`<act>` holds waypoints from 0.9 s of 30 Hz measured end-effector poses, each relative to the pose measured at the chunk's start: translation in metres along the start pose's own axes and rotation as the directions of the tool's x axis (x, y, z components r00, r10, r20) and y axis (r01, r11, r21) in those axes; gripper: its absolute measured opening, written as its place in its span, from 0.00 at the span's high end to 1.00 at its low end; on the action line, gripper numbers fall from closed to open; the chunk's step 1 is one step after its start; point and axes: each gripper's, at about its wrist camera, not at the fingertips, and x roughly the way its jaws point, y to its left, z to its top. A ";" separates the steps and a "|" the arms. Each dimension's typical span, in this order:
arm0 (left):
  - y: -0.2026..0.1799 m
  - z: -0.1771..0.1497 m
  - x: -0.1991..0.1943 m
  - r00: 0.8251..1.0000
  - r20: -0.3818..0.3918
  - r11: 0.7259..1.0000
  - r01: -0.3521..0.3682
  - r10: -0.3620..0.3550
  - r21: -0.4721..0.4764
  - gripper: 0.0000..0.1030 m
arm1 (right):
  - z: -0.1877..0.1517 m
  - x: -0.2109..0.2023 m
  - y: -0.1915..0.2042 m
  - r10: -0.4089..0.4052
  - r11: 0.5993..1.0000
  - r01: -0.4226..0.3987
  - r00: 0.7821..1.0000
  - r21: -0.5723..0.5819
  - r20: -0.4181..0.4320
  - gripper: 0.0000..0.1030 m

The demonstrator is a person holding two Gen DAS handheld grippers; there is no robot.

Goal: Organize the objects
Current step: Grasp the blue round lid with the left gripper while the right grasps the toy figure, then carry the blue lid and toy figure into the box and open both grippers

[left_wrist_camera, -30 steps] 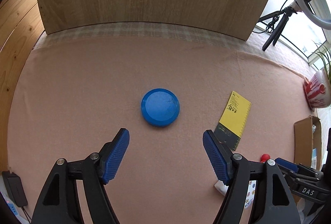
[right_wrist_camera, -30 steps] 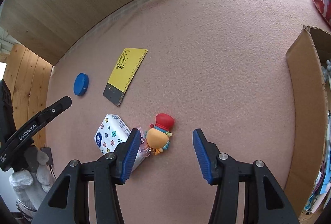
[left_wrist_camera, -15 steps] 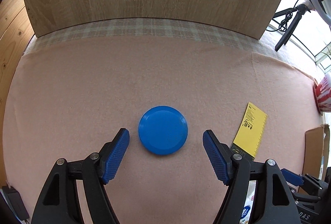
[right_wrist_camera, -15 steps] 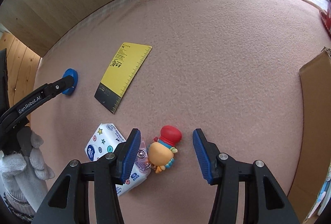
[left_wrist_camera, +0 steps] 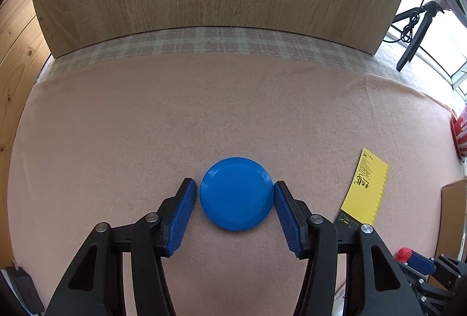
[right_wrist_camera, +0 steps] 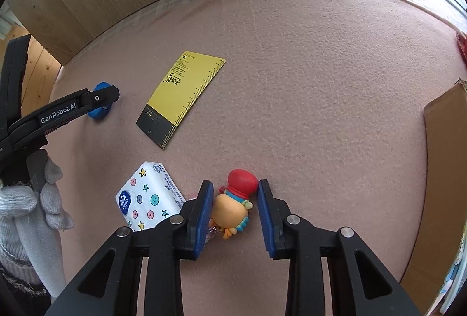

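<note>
Now both tools clamp: left on flat disc, right on hat-up toy.

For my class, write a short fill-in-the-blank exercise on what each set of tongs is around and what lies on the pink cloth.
1. The left tongs sit either side of a round ____ disc.
2. The right tongs close around a toy figure with a ____ cap.
3. The ruler card is black at one end and ____ over the rest.
4. Beside the toy lies a tissue pack printed with circles and ____.

Missing words: blue; red; yellow; stars
</note>
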 end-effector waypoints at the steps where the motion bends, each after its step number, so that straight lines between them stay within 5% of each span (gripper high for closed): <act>1: 0.001 -0.001 0.000 1.000 0.002 1.000 0.004 -0.004 0.003 0.48 | -0.002 -0.001 -0.002 0.002 1.000 -0.002 1.000 -0.001 0.002 0.73; 13: 0.001 -0.029 -0.013 1.000 0.016 0.999 0.025 -0.025 0.023 0.48 | -0.017 -0.020 -0.016 0.013 1.000 -0.012 0.999 -0.023 0.044 0.81; 27: -0.005 -0.079 -0.050 0.998 0.037 0.998 0.045 -0.047 0.037 0.48 | -0.039 -0.052 -0.047 0.110 0.991 -0.117 0.987 0.057 0.113 0.83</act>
